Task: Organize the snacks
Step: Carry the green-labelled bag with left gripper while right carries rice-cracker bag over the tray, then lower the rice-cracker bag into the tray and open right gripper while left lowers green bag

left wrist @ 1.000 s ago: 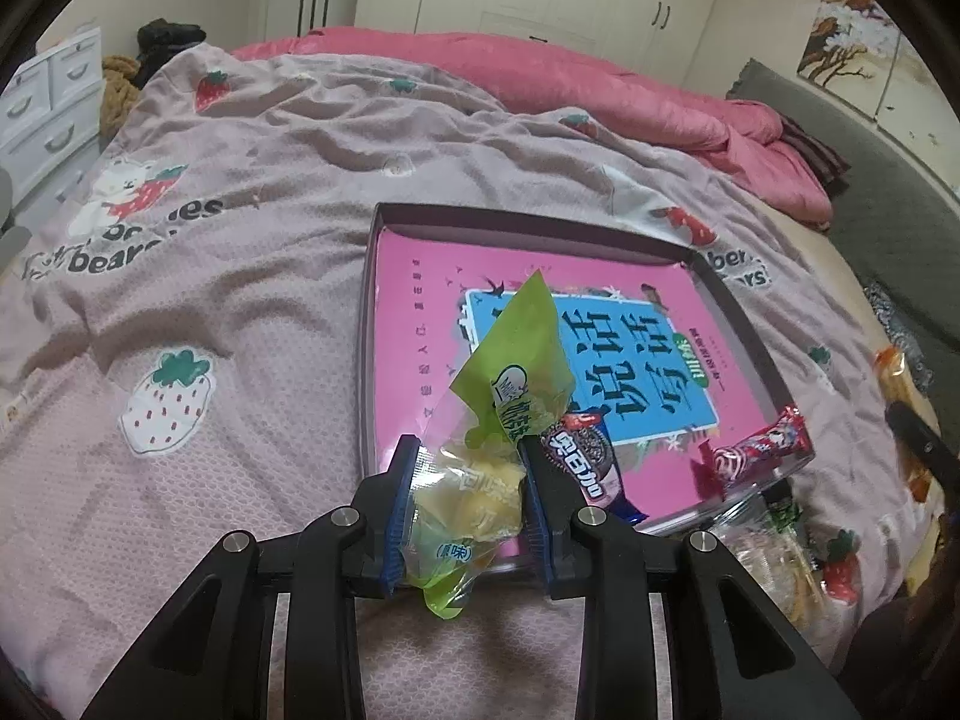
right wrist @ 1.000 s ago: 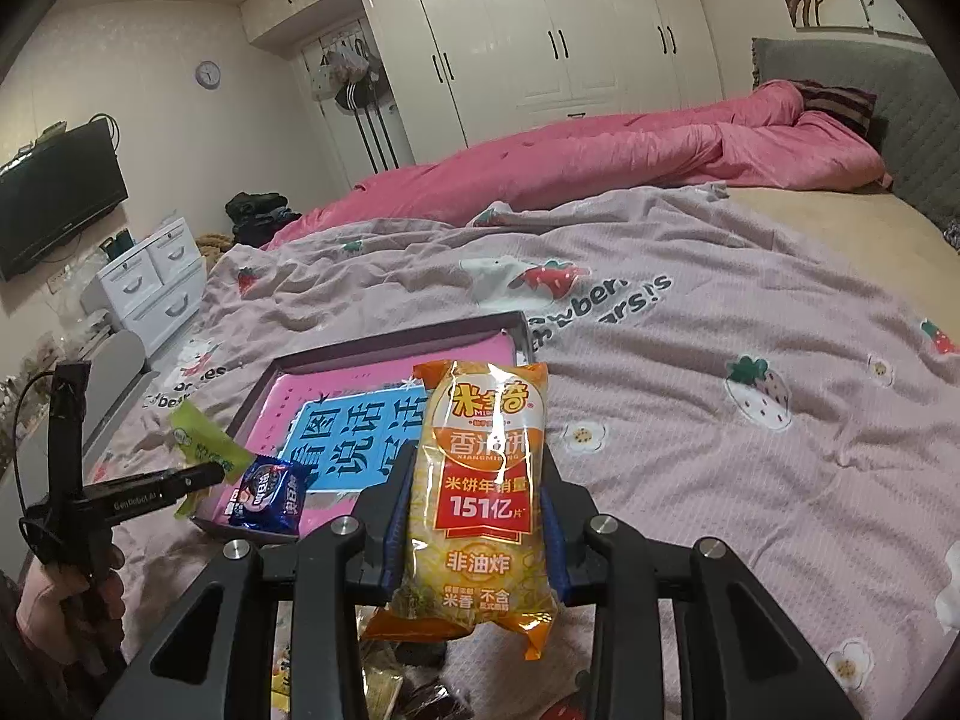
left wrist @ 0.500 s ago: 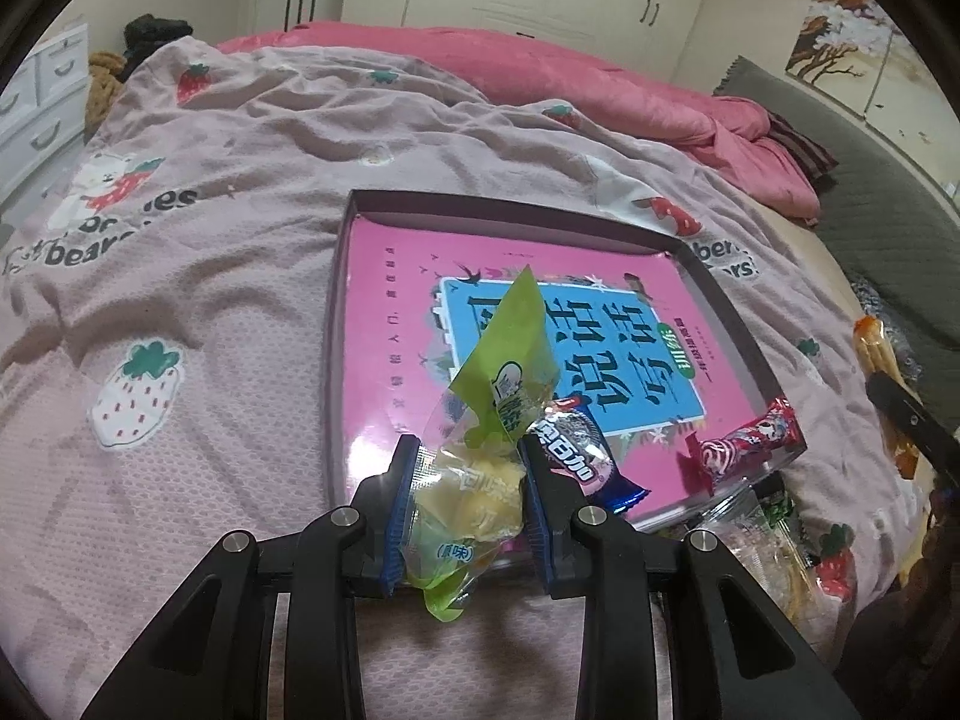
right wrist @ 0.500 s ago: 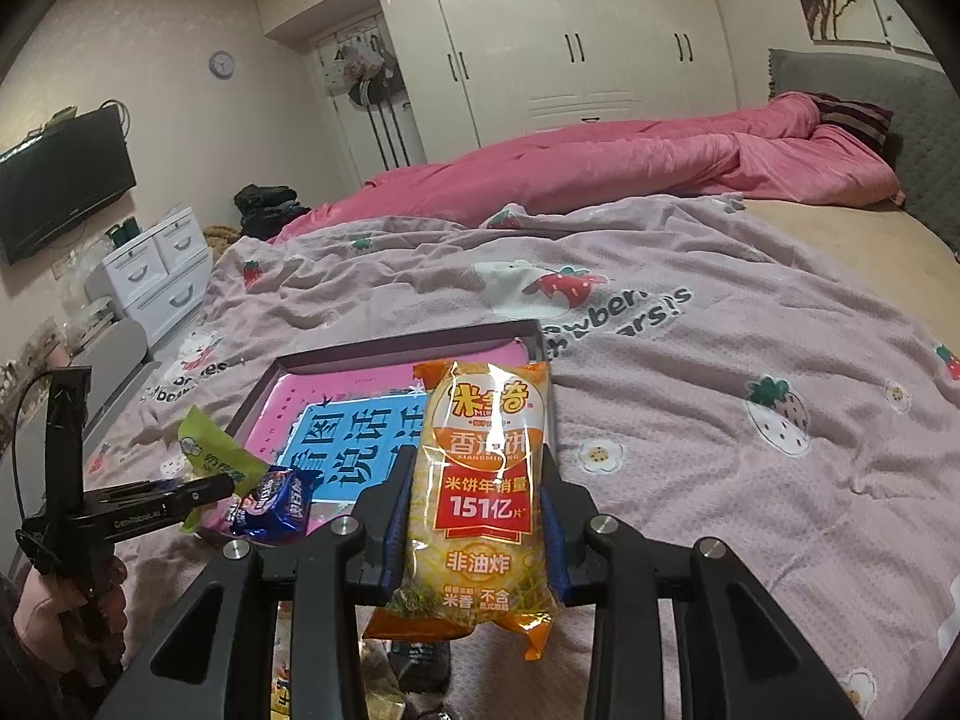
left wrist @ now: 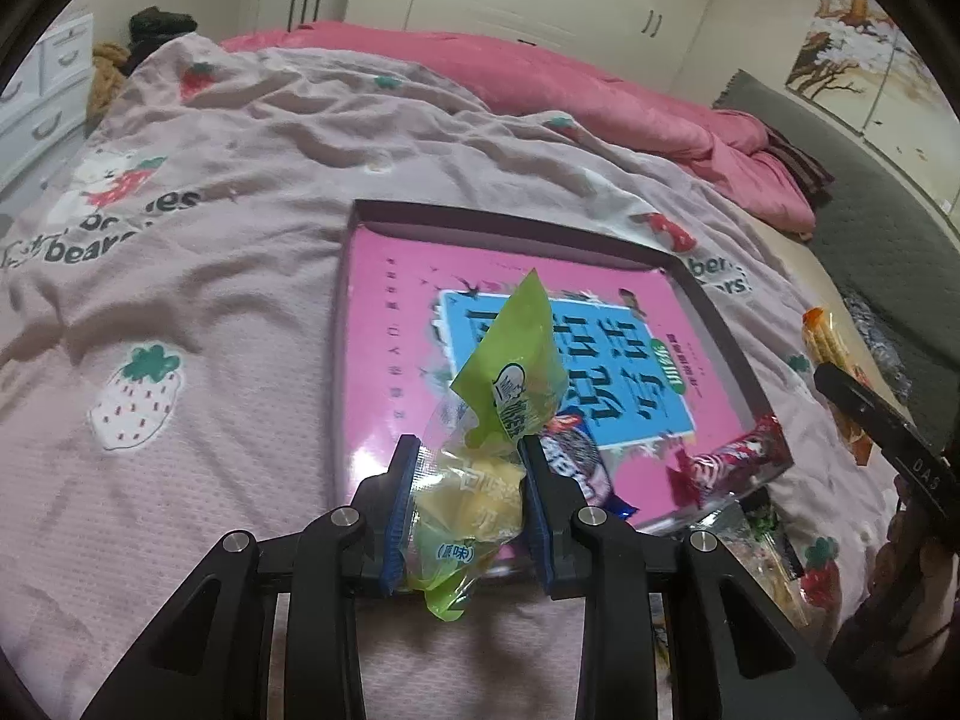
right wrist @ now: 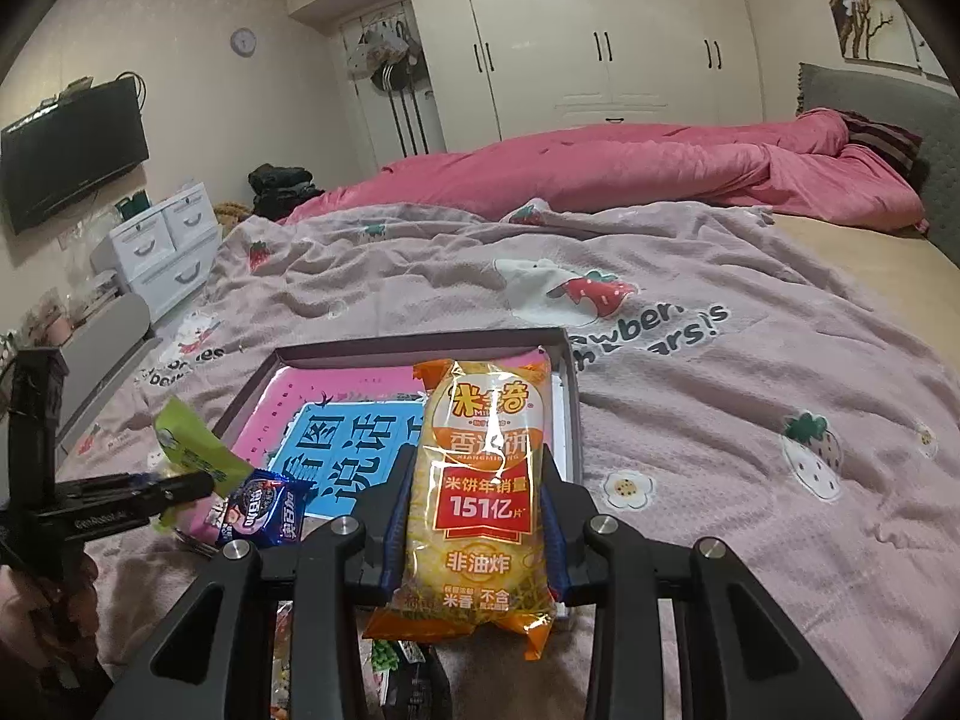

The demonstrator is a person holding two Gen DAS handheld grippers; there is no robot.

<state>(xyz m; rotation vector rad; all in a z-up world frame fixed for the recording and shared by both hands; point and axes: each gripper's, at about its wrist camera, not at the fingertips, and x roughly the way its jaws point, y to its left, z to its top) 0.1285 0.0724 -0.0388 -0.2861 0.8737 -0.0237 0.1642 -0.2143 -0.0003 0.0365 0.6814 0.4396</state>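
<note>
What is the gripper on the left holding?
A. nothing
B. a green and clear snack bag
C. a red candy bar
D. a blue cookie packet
B: the left gripper has its fingers shut on the green and clear snack bag, while the blue cookie packet and red candy bar lie in the tray.

The left gripper (left wrist: 468, 474) clamps a green snack bag (left wrist: 486, 450) over the tray's (left wrist: 510, 225) near edge. A blue cookie pack (left wrist: 579, 462) lies just right of it on the pink book (left wrist: 390, 324); a red candy bar (left wrist: 735, 453) sits at the tray's near right corner.
</note>
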